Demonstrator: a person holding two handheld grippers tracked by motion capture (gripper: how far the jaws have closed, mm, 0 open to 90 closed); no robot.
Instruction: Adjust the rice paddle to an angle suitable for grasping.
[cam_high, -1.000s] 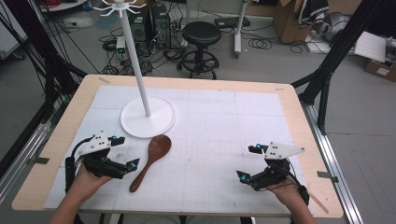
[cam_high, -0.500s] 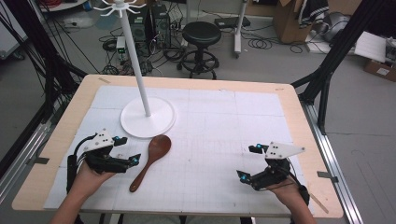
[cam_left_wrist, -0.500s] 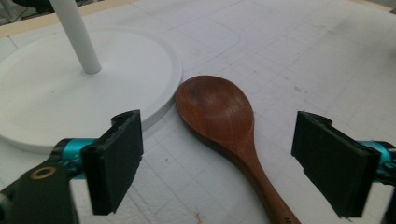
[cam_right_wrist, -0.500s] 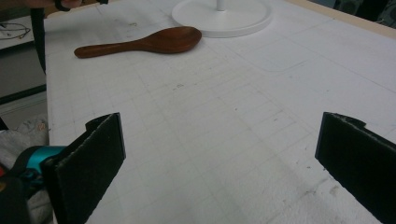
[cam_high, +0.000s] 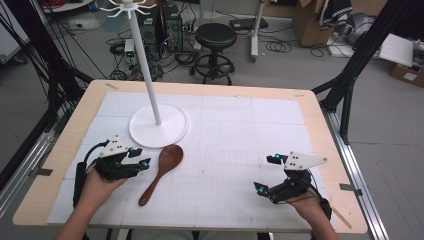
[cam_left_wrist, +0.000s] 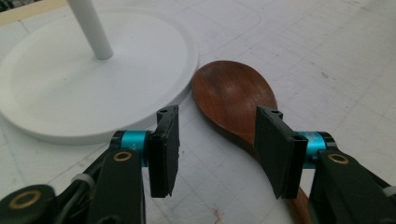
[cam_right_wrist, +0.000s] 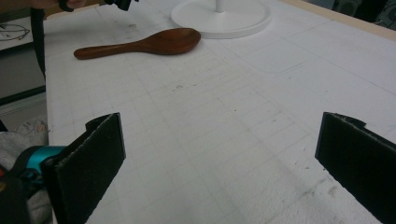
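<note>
In the left gripper view the wooden spoon (cam_left_wrist: 233, 100) is partly hidden: its handle runs down behind the right-hand jaw and is cut off at the bottom edge, so only the bowl and the neck are plain. The pole of the white stand (cam_left_wrist: 100, 79) leaves that view at the top. In the high view the stand's hooked top is clipped by the upper edge. The spoon (cam_high: 162, 171) lies flat on the white gridded mat (cam_high: 235, 150), its bowl just beside the round base of the stand (cam_high: 159, 125); whether they touch cannot be told. The left gripper (cam_high: 142, 158) sits close to the spoon's bowl; its jaws have just been closing, yet they stand apart with bare mat between them. The right gripper (cam_high: 265, 174) rests well apart from the spoon, jaws wide apart over bare mat.
</note>
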